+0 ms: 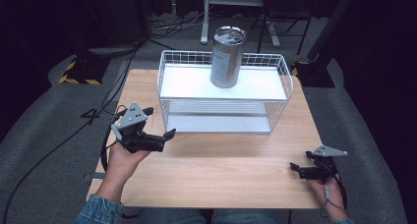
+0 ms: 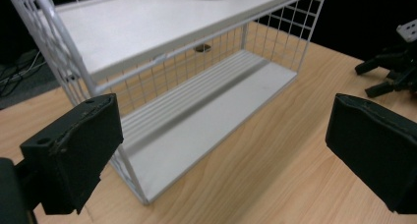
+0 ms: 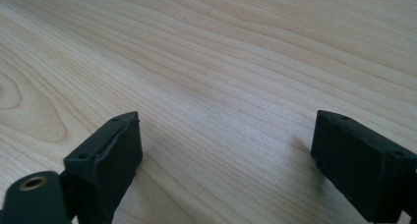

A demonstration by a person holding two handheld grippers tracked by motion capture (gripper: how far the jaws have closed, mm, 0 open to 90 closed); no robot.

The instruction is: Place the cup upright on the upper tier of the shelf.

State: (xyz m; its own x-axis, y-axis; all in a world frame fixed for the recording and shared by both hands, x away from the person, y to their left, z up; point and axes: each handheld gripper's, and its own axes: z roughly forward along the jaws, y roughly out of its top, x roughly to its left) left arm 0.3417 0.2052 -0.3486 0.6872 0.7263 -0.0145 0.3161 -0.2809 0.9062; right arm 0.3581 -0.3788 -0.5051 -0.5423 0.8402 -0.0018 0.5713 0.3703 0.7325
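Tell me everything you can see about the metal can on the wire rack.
The can is a tall cylinder that looks like brushed silver metal, with a shiny recessed lid ringed by a raised rim and a pale label on its side, too small to read. It stands upright, lid closed, on the white top shelf of the wire rack, right of the shelf's middle. Only the shelf touches it; both grippers are well away, near the table's front.

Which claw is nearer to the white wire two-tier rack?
Left. The left claw hovers just off the white wire two-tier rack, at its front left corner; the right claw sits low at the table's near right corner, well clear.
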